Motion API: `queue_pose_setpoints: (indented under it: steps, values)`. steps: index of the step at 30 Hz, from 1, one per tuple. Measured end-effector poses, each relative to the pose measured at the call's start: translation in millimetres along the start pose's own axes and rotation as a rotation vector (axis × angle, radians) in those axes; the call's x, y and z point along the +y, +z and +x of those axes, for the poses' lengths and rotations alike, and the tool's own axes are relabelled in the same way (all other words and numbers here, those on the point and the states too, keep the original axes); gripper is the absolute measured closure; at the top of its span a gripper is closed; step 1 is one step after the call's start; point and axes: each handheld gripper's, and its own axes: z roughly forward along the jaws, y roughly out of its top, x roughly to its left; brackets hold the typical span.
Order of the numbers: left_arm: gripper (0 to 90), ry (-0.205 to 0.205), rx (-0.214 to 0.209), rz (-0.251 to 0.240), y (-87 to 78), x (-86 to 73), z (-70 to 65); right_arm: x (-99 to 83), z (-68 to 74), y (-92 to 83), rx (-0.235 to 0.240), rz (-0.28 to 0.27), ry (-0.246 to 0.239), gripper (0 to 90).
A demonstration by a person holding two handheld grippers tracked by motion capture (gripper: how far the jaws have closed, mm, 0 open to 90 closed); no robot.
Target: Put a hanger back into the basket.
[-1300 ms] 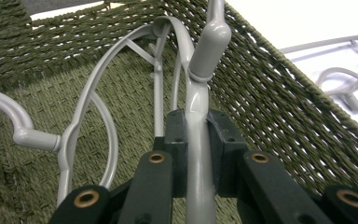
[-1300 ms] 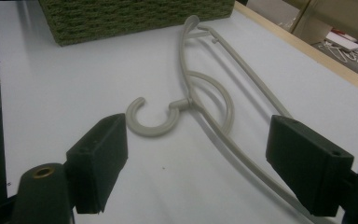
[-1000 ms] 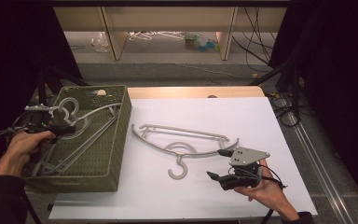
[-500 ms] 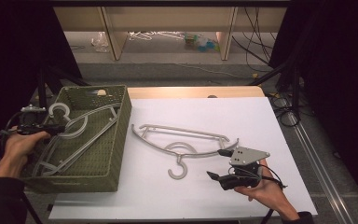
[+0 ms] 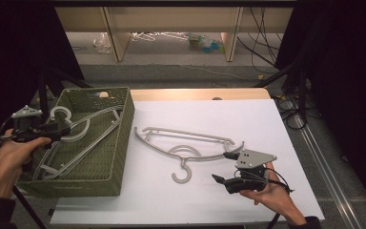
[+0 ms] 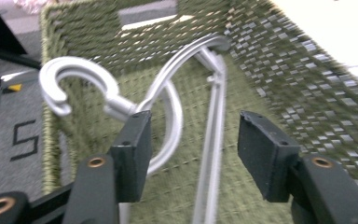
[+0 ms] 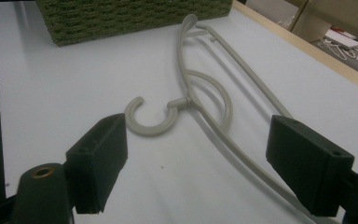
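Item 1: hanger in basket (image 5: 83, 131). Pale grey plastic, lying in the green woven basket (image 5: 119, 143) at the desk's left edge. Hook (image 6: 77, 84) sticks up toward the basket's far-left corner; long axis runs near-left to far-right across the basket floor.

Item 2: left gripper (image 5: 59, 130). Over the basket's left rim, directly by the hook neck. Jaws have just been opening, now about half spread, pads off the plastic; hanger let go, neck just beside the left-hand pad (image 6: 133, 149) in the left gripper view.

Item 3: hanger on desk (image 5: 186, 145). Mid-desk, long axis left-right, hook (image 7: 151, 119) pointing to the near edge.

Item 4: right gripper (image 5: 226, 179). Near-right of the desk, jaws spread wide, nothing held. Closer hand for item 3; hook lies ahead, between the jaw lines.
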Motion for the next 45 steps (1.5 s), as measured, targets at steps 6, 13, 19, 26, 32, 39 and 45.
queue_pose_setpoints:
  steps: [6, 13, 19, 26, 32, 39, 45]
  values:
    - [37.0, 0.027, -0.07, -0.069, -14.9, 0.5, -36.2, 0.5, 0.0, 0.0, -0.001, 0.002, 0.004, 21.6]
    - [31.2, 0.069, -0.149, -0.154, -22.4, 6.3, -88.0, 2.0, -2.9, -2.9, -0.022, -0.018, 0.036, 22.3]
    - [28.2, 0.074, -0.251, -0.216, -17.7, -0.6, -128.6, 2.1, -6.4, -5.1, -0.063, -0.044, 0.074, 22.5]
    - [23.2, 0.111, -0.308, -0.218, -8.2, -5.9, -166.0, 3.4, -7.1, -6.8, -0.085, -0.054, 0.09, 22.4]
    - [22.5, 0.164, -0.352, -0.235, -0.3, -15.3, -188.6, 4.5, -6.9, -6.4, -0.091, -0.082, 0.115, 20.1]
    - [20.7, 0.2, -0.392, -0.25, 5.9, -28.3, -212.6, 4.2, -4.3, -5.1, -0.077, -0.078, 0.121, 18.7]
    - [20.8, 0.212, -0.393, -0.249, 14.9, -42.1, -221.4, 2.0, -3.9, -3.5, -0.073, -0.076, 0.125, 18.7]
